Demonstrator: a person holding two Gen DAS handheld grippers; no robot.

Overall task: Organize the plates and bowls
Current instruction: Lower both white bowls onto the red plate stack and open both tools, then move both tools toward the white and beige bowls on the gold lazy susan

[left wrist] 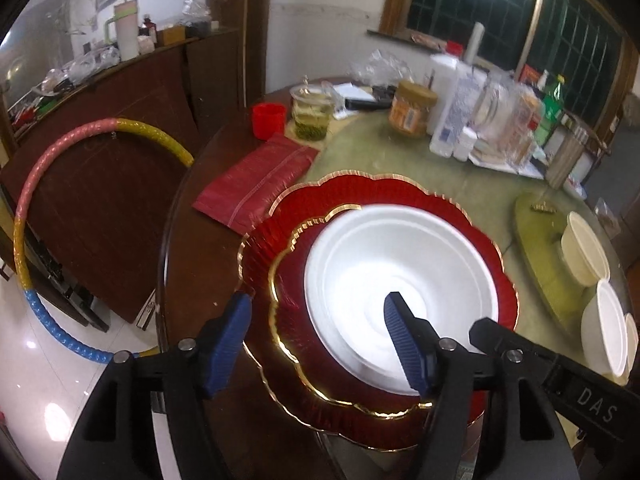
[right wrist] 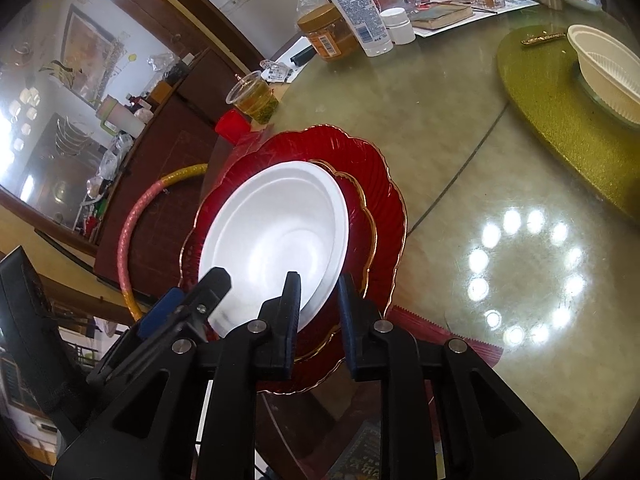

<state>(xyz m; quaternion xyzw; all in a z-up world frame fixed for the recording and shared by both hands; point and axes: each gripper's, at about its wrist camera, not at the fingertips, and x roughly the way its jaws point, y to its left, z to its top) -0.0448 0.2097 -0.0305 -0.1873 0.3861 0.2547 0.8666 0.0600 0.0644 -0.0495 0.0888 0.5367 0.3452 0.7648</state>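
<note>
Partly stacked: white foam plate (left wrist: 400, 276) atop two red scalloped plates (left wrist: 460, 216) near table edge, cream bowls (left wrist: 584, 248) far right unsorted; left gripper (left wrist: 320, 344) apart, right gripper (right wrist: 320, 300) straddling foam rim, narrowly apart.

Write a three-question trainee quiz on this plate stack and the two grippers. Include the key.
1. True or false: the white plate lies directly on the table glass.
2. Multiple choice: the right gripper has its fingers (a) far from the stack, (b) either side of the white plate's near rim, (c) around the red cup.
3. Fill in: the left gripper is ___, holding nothing.

Key: 1 false, it sits on the smaller red plate atop the larger red plate; 2 b; 3 open.
</note>
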